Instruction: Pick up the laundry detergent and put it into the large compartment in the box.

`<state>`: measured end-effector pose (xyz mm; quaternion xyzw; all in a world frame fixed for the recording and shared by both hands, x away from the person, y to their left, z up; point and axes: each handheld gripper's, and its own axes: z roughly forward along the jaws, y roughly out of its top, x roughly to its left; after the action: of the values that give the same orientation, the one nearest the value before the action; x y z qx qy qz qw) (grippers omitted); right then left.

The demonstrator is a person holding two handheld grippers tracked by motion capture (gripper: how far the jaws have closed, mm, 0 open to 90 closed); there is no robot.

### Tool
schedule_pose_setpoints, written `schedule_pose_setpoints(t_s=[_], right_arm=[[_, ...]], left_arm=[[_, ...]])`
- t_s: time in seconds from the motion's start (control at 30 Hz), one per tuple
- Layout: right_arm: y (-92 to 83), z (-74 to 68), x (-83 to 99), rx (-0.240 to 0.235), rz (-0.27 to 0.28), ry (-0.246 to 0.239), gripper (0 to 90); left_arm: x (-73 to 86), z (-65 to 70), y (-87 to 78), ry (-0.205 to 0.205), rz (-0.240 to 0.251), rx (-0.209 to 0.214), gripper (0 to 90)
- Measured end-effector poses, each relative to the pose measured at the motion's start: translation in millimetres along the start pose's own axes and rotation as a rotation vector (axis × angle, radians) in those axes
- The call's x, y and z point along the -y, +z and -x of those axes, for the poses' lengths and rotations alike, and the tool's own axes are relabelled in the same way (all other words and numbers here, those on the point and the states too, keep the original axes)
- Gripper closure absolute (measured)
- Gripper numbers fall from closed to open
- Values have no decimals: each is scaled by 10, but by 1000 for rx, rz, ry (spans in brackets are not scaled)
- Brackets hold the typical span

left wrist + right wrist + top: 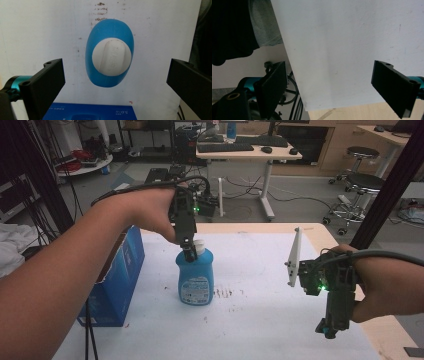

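**Blue bottle sat mid-table, both grippers wide open**

A blue bottle (pixel 195 277) with a white cap (pixel 111 58) is stood upright on the white sheet (pixel 260 270) that covers the table, roughly in the middle and a bit to the left. Some dark smudges (pixel 224 293) can be seen on the sheet just right of it.

The left gripper (pixel 189 251) is held pointing straight down right over the cap. In the left gripper view its jaws are spread wide, one on each side of the bottle, with nothing clamped and clear gaps both sides.

A blue box (pixel 116 277) is stood at the left edge of the table, near the bottle.

The right gripper (pixel 327 330) is held low at the near right corner, well apart from the bottle. Its jaws are spread too, over bare sheet and the wooden table edge (pixel 367 113), with nothing between them.
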<state>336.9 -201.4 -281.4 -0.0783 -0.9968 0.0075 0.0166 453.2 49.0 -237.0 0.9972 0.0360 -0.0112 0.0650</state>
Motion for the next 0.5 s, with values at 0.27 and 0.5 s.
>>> schedule_pose_setpoints(t_s=[0.27, 0.5], right_arm=[[23, 4, -3, 5, -7, -13, 128], [38, -3, -12, -4, -1, 0, 128]], left_arm=[[2, -32, 123, -1, -13, 8, 17], [-13, -59, 273, 9, -22, 20, 17]])
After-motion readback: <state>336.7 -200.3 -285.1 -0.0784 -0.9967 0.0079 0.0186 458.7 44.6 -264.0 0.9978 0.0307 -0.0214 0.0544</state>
